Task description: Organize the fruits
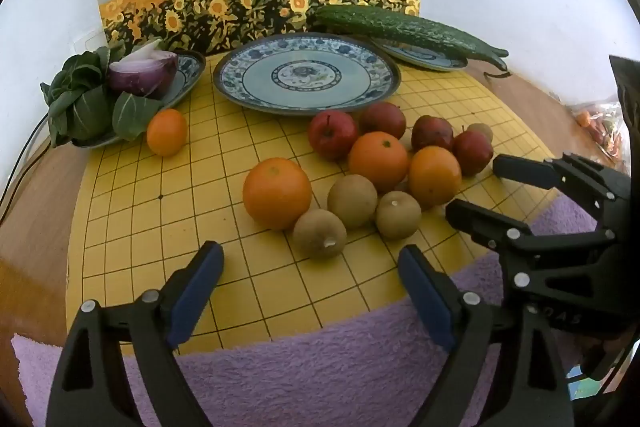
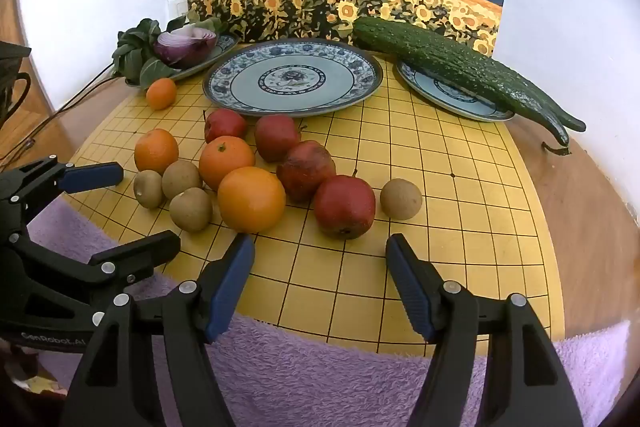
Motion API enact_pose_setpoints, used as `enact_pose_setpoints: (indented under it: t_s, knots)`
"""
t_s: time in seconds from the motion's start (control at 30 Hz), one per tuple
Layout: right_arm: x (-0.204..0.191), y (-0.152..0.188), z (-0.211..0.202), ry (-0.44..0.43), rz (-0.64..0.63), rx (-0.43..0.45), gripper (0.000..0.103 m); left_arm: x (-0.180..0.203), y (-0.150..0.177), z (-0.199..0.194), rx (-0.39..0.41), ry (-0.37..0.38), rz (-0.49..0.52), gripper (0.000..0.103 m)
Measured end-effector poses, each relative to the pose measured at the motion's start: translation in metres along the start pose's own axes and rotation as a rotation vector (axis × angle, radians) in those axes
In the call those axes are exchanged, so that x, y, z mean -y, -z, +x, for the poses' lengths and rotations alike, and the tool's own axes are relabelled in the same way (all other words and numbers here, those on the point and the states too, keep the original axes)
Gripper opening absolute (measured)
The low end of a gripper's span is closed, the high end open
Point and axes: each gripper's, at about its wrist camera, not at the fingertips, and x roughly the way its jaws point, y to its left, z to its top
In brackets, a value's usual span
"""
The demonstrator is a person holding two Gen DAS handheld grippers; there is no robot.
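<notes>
Four kiwis (image 2: 191,209) lie scattered, long axes pointing differently

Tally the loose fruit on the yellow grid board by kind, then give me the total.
Oranges: 4, counting the small one by the onion plate
Red apples: 4
Brown kiwis: 4
Total: 12, all on the board and none on the big middle plate yet
</notes>
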Motion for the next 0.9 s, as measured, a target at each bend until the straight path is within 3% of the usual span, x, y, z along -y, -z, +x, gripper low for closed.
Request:
enact_pose_setpoints:
  t_s: [0.9]
  knots:
    - [0.0015, -0.0012, 0.0016, -0.010, -0.019, -0.017, 0.071, -0.0020, 0.0008, 0.0003, -0.001, -0.004, 0.001, 0.093]
